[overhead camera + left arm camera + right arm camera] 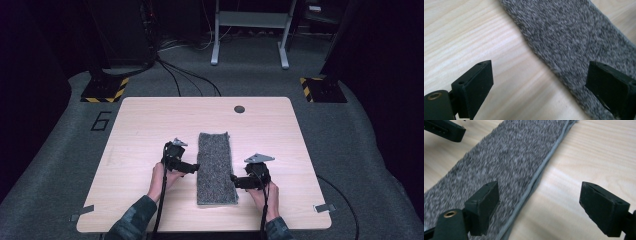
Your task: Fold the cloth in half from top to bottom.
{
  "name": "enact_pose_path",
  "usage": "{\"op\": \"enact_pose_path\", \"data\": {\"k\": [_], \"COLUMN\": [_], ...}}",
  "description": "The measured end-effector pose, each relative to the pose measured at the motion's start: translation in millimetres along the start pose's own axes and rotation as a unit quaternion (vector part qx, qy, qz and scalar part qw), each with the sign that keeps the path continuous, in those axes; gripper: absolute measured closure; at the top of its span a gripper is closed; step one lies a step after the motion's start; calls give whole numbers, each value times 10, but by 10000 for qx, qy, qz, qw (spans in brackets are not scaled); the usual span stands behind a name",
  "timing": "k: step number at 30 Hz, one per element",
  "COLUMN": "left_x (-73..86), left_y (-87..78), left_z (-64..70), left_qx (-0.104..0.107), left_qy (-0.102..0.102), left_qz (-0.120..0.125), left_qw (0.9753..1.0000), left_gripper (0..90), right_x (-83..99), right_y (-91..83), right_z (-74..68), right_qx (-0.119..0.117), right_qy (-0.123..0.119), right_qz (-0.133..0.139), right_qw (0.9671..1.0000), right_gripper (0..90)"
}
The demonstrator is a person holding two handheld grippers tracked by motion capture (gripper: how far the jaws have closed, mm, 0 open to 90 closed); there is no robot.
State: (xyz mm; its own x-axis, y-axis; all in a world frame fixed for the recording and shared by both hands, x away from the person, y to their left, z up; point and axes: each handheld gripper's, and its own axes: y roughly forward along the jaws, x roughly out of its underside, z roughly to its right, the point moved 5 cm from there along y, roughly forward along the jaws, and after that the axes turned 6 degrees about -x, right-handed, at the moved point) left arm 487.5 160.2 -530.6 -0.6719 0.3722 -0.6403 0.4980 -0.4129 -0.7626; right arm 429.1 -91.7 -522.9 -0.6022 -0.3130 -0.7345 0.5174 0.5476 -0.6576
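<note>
Item: grey towel (216,167), folded into a long narrow strip, lying flat near the middle of the pale wooden tabletop (145,120), its length running away from the person. Left claw (192,167): held in the person's left hand (162,179), set at the towel's left long edge; jaws spread wide, holding nothing. The left gripper view shows one jaw over bare wood and the other over the fuzzy cloth (574,35), so the towel's edge runs between them; whether either jaw touches the cloth cannot be told. Right claw (235,181): held in the right hand (267,197), set at the towel's right long edge, nearer the person's end; jaws likewise spread wide and empty. The right gripper view shows one jaw over the towel (506,157) and the other over bare wood, straddling the edge. That view also shows stacked layers and a pale hemmed border along this edge, a detail too small to make out from the high view, plus a jaw of the left claw (445,130) at the far side of the strip. The high view alone gives the towel's full outline, and a dark round hole (239,109) near the far edge of the tabletop.
</note>
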Motion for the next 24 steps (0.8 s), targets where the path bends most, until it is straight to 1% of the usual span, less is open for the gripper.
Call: {"op": "enact_pose_path", "data": {"k": [1, 2, 3, 4, 6, 9, 10, 11, 12, 13, 14, 15, 16, 17, 18, 19, 20, 21, 22, 24], "left_x": [-20, -37, -60, -85, -138, -233, -251, -282, -300, -321, -345, -370, -397, -418, -435, -453, -468, -486, -494, -521], "left_y": [25, 47, 70, 90, 120, 182, 198, 232, 253, 282, 311, 333, 355, 385, 408, 427, 446, 465, 477, 516], "left_z": [-18, -37, -61, -84, -120, -165, -184, -195, -200, -209, -219, -233, -254, -266, -275, -297, -313, -323, -327, -345], "left_qx": [-19, 58, 78, 83, 93, 84, 85, 94, 74, 64, 71, 77, 32, 37, 91, 159, 114, 87, 130, 133], "left_qy": [-47, -111, -167, -175, -275, -345, -313, -383, -383, -392, -410, -415, -384, -395, -483, -493, -510, -526, -526, -581], "left_qz": [14, -24, -30, -25, -32, 5, -25, -21, -19, -50, -86, -95, -46, -54, -49, -32, -20, 10, 6, -16], "left_qw": [10000, 9999, 9998, 9998, 9996, 9994, 9995, 9992, 9992, 9992, 9991, 9991, 9992, 9992, 9988, 9987, 9986, 9986, 9985, 9982], "left_gripper": [71, 70, 70, 68, 66, 71, 72, 74, 77, 82, 82, 87, 87, 95, 92, 89, 97, 96, 102, 114], "right_x": [-30, -61, -92, -122, -183, -258, -299, -319, -346, -390, -390, -448, -448, -473, -500, -530, -552, -570, -593, -630], "right_y": [12, 30, 49, 71, 131, 209, 251, 271, 302, 350, 350, 391, 391, 413, 434, 457, 483, 514, 556, 610], "right_z": [18, 46, 70, 92, 145, 206, 236, 249, 271, 297, 297, 334, 334, 345, 360, 371, 383, 395, 408, 435], "right_qx": [-4, -3, -35, -29, -37, -4, -48, -59, -37, -65, -65, -27, -27, -84, -91, -111, -83, -101, -133, -86], "right_qy": [51, 43, 56, 63, 9, 42, 73, 76, 37, 83, 83, 13, 13, 41, 59, 67, 16, 34, 66, 41], "right_qz": [13, 0, 7, -2, -26, -107, -129, -135, -181, -213, -213, -166, -166, -192, -194, -154, -146, -185, -197, -234], "right_qw": [10000, 10000, 10000, 10000, 10000, 9999, 9999, 9999, 9998, 9997, 9997, 9999, 9999, 9998, 9998, 9998, 9999, 9998, 9997, 9997], "right_gripper": [159, 160, 160, 160, 161, 162, 162, 162, 165, 165, 165, 169, 169, 168, 168, 171, 173, 172, 173, 182]}}
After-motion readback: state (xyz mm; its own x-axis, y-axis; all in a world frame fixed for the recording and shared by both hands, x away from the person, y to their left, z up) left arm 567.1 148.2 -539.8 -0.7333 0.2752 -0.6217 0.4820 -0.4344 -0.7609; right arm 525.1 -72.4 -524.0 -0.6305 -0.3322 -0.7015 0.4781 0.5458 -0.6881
